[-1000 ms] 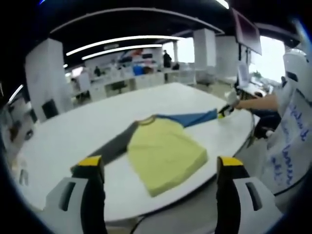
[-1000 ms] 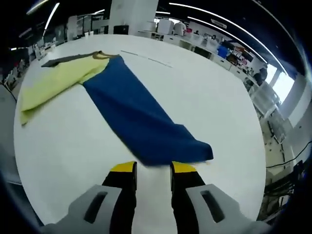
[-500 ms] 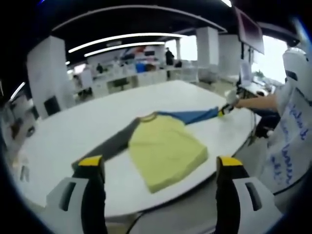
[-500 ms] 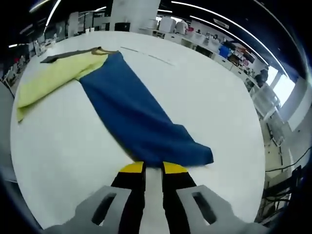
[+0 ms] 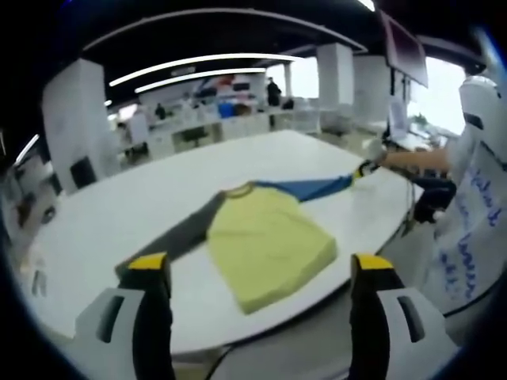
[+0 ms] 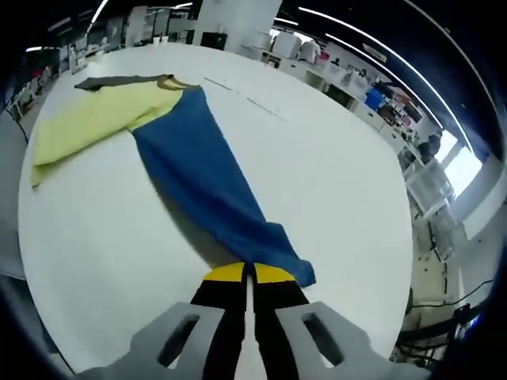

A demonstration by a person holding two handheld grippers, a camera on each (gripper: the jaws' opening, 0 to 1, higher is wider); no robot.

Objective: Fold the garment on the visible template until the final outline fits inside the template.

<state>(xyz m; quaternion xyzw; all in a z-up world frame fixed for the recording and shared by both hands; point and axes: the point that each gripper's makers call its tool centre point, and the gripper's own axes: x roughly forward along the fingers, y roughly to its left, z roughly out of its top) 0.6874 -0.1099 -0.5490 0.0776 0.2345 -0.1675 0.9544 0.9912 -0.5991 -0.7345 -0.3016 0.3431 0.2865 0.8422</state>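
Right tongs [image 6: 250,273] clamped on garment's [image 6: 150,119] blue sleeve end.

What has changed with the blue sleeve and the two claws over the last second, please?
The right claw closed onto the blue sleeve cuff and has begun lifting it, so the cuff bunches. The left claw stayed open above the table; the yellow body lies unmoved.

One garment [image 5: 265,241], one table [image 5: 158,206], two tools [image 5: 261,273].
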